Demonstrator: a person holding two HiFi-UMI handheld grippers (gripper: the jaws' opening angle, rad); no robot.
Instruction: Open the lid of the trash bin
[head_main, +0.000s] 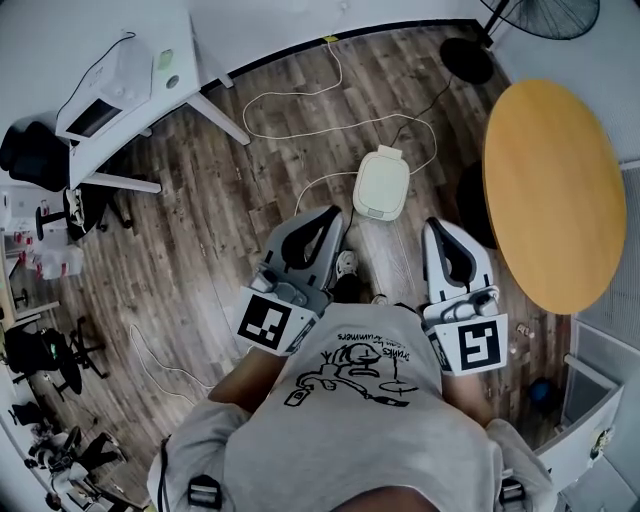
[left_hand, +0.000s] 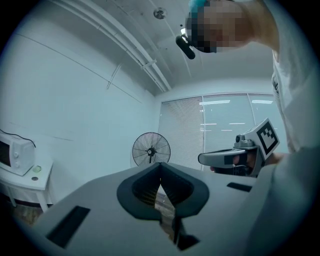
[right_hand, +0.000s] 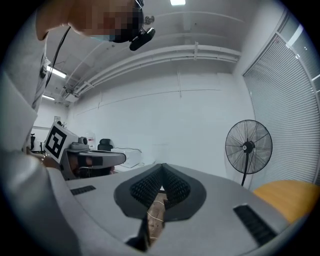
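– Where is the trash bin (head_main: 381, 211)?

– On the wooden floor (head_main: 250, 200), out in front of the person, with a round yellow table (head_main: 555, 190) to its right. From the head view it sits just beyond the two grippers and roughly between their lines, a little nearer the left one.

– Is its lid (head_main: 383, 180) up?

– No, the pale lid lies flat on the bin, shut. Neither gripper touches it; both are clearly apart from it.

– How do the fingers stand on the left gripper (head_main: 326, 214)?

– Pressed together at the tips, with nothing between them. Its own view looks across the room at a standing fan (left_hand: 151, 149) and a microwave (left_hand: 15, 154) on a white table (left_hand: 25, 181) at the left.

– And the right gripper (head_main: 444, 233)?

– The same: fingers closed against each other, empty. It points slightly downward, and a strip of floor shows through the gap below its tips.

– Anything else near the bin?

– A white cable (head_main: 340, 110) loops over the floor behind it and one strand runs to the bin's left side. The fan's dark base (head_main: 466, 60) stands farther back, near the wall.

– And the person?

– They stand over the grippers in a grey shirt (head_main: 360, 410) with a dark print, holding one gripper on each side of the body.
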